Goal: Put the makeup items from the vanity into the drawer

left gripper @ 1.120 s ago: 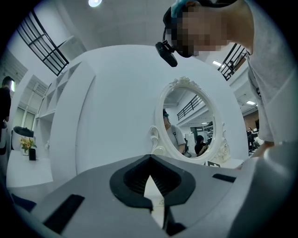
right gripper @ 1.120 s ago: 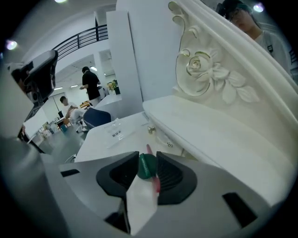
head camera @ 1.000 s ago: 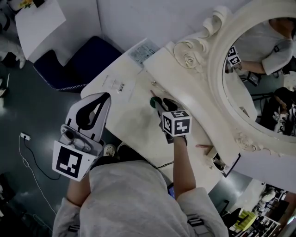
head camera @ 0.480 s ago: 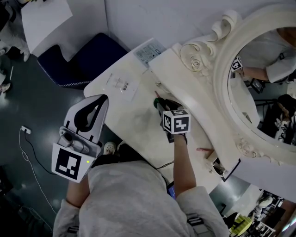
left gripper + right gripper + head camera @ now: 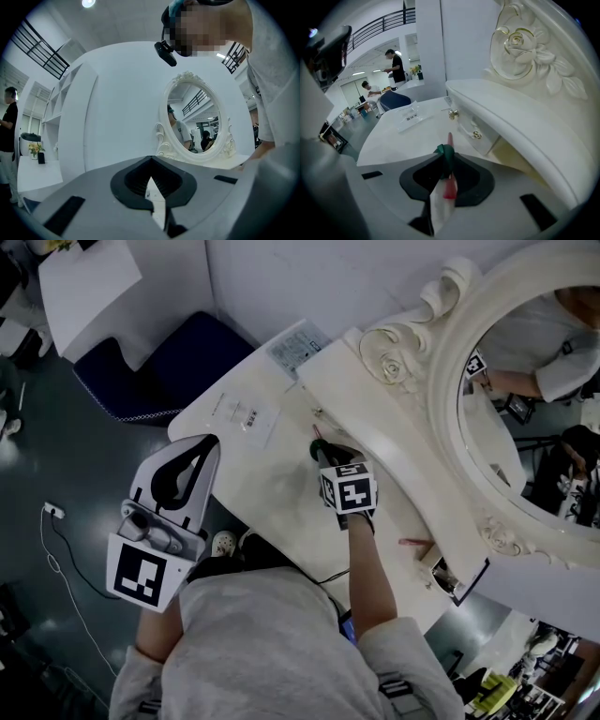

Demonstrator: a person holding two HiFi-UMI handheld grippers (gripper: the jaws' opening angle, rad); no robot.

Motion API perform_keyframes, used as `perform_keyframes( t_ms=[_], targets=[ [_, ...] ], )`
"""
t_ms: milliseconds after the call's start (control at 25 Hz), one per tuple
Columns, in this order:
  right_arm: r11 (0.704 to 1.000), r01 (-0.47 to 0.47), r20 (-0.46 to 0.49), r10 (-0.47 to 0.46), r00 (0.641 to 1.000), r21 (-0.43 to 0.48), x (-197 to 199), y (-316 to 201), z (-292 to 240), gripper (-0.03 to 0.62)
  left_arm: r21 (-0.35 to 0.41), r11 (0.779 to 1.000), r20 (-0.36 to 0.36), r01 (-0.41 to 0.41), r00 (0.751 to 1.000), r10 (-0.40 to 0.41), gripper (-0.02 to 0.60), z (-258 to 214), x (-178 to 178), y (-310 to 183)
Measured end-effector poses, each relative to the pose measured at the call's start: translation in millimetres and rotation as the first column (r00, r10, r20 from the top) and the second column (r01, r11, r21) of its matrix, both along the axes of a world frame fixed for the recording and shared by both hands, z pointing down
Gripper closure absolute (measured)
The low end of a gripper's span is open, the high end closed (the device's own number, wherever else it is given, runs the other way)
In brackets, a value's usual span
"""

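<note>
A thin red makeup pencil (image 5: 450, 139) lies along my right gripper (image 5: 446, 153), whose jaws have just been closing and now pinch it between the green-tipped pads. In the head view that gripper (image 5: 319, 448) points down at the white vanity top (image 5: 272, 479), with the red pencil tip (image 5: 315, 433) poking out beside the mirror base. A small drawer (image 5: 474, 133) with a gold knob stands pulled out just ahead. A second pinkish stick (image 5: 413, 542) lies further right. My left gripper (image 5: 214, 439) hovers off the vanity's front edge, held level, jaws together and empty (image 5: 151, 161).
An ornate oval mirror (image 5: 450, 381) with a carved rose stands along the vanity's back. A clear labelled packet (image 5: 242, 415) and a printed sheet (image 5: 295, 345) lie at the left end. A dark blue chair (image 5: 159, 371) sits beyond it. A second gold knob (image 5: 452, 114) shows left of the drawer.
The right jaws have come together around the red pencil, and that gripper has shifted slightly. The left gripper has stayed where it was.
</note>
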State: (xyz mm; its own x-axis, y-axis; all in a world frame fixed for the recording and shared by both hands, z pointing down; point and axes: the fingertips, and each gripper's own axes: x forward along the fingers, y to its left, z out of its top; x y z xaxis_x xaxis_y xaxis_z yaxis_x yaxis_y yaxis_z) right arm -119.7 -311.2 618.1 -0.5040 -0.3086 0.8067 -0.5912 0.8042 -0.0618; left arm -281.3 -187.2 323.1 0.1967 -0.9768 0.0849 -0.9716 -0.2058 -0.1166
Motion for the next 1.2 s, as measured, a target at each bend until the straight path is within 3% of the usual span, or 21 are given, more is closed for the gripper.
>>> perform_keyframes(
  t_ms=[1200],
  targets=[
    [0.995, -0.085, 0.045, 0.082, 0.996, 0.05, 5, 28, -14, 0.508, 0.041, 0.998, -0.009, -0.046, 0.999, 0.046, 0.571, -13, -3, 22]
  ],
)
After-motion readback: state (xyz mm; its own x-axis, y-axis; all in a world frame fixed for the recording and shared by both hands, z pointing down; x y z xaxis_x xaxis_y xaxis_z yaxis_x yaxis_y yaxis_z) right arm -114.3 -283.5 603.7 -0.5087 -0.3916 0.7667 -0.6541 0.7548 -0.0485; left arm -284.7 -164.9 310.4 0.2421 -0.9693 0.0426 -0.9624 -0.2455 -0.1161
